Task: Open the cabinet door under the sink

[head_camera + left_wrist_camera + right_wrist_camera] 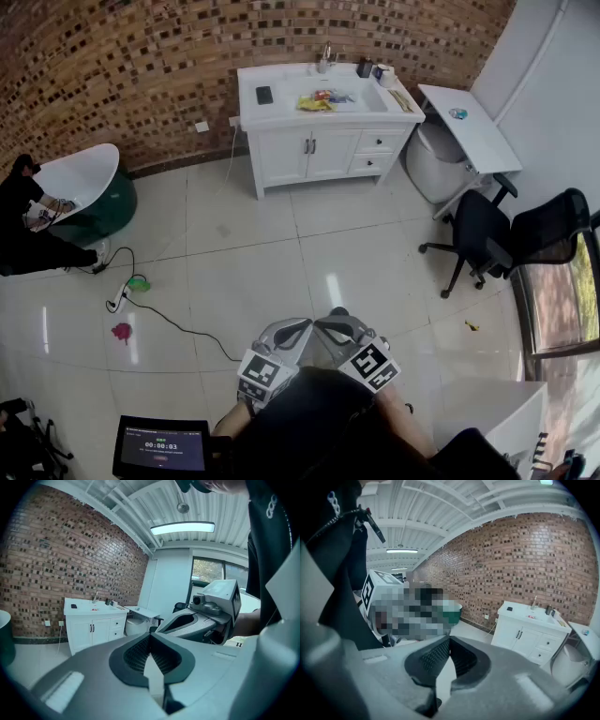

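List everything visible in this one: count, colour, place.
vanity cabinet: one, white, back centre, doors closed
phone: one, black, on the cabinet's top
table: one, white, right of the cabinet
office chair: one, black, right side
tub: one, white over green, left
cable: one, black, floor at left
screen: one, black, bottom left
seated person: one, dark clothes, far left
left gripper: one, grey, jaws shut, empty
right gripper: one, grey, jaws shut, empty

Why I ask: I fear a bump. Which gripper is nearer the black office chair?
Right. The right gripper is low at centre, left of and below the office chair; the left gripper sits beside it, farther left.
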`<action>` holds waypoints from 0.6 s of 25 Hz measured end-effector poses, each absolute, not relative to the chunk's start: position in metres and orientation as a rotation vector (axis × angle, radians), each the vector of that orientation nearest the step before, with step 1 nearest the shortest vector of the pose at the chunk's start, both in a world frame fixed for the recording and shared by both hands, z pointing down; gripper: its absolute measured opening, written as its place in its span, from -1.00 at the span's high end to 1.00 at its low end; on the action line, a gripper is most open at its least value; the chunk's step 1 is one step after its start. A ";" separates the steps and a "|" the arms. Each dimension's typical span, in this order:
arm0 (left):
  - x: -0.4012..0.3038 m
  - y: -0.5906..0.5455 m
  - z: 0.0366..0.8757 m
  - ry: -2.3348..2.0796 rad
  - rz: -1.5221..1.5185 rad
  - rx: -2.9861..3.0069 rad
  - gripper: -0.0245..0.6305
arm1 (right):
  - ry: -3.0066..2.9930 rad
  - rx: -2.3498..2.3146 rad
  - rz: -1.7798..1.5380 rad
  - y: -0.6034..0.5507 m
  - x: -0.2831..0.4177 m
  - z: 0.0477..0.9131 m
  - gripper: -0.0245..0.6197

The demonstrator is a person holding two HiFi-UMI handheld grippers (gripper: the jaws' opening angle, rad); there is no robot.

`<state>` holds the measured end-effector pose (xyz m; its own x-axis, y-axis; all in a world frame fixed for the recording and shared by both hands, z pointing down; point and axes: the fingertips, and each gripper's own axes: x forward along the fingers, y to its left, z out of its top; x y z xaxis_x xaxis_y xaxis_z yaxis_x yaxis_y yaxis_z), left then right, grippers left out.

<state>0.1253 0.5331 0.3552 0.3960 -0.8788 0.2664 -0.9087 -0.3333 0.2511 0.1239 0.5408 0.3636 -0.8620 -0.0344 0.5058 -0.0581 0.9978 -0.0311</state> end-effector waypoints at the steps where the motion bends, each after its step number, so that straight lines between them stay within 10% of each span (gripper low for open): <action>1: 0.126 0.529 0.354 -1.536 0.109 2.297 0.88 | -2.608 0.068 0.069 0.537 0.124 0.364 0.95; 15: 0.087 0.427 0.366 -1.499 0.128 2.256 0.88 | -2.583 0.052 0.147 0.429 0.080 0.381 0.95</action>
